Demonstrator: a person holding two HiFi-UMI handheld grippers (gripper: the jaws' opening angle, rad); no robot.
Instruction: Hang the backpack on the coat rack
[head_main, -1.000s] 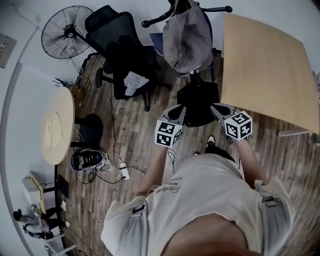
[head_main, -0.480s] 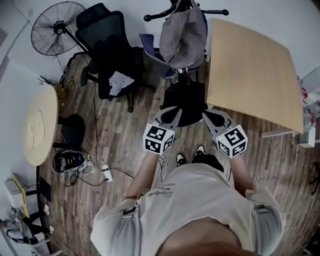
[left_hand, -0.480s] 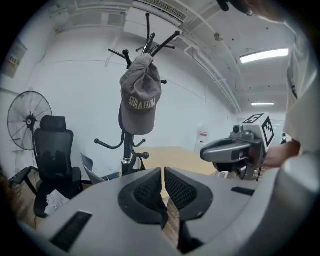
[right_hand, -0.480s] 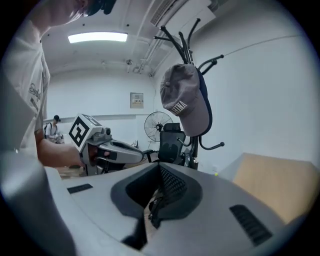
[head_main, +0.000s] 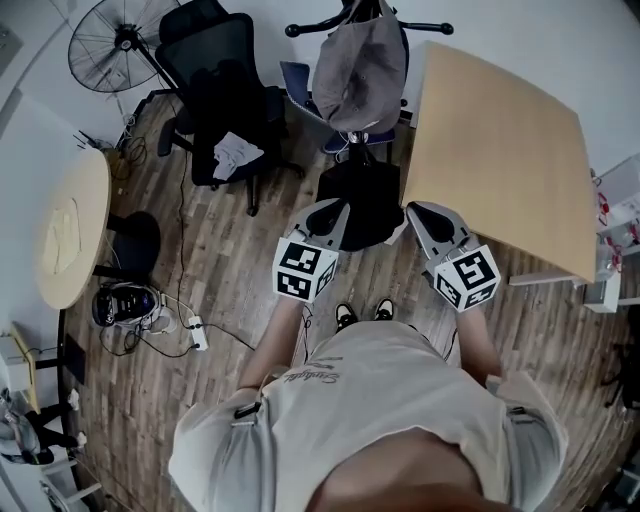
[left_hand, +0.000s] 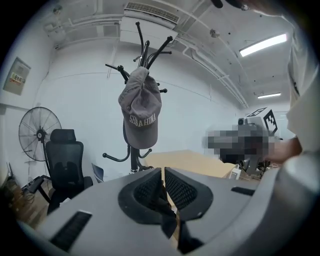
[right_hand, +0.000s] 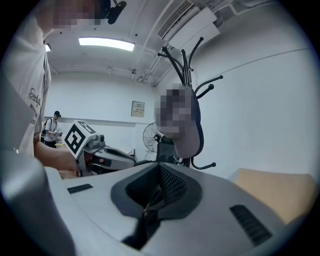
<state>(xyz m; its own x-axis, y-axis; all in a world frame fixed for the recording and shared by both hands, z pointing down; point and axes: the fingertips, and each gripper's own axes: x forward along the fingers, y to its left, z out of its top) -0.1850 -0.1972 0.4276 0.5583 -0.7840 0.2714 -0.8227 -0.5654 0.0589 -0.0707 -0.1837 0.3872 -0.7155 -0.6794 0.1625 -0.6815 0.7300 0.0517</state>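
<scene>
The black backpack hangs between my two grippers, above the wooden floor and just in front of the coat rack. My left gripper is shut on a black strap of the backpack. On the other side, my right gripper is shut on a thin black strap. A grey cap hangs from the rack's upper hooks. From the right gripper view the rack stands close ahead, with my left gripper beside it.
A light wooden table stands right of the rack. A black office chair and a floor fan are to the left. A round table, a power strip with cables and a person's feet are nearby.
Both grippers have risen with the backpack and stand a little further apart. The rack and table now sit closer to the grippers in the head view.
</scene>
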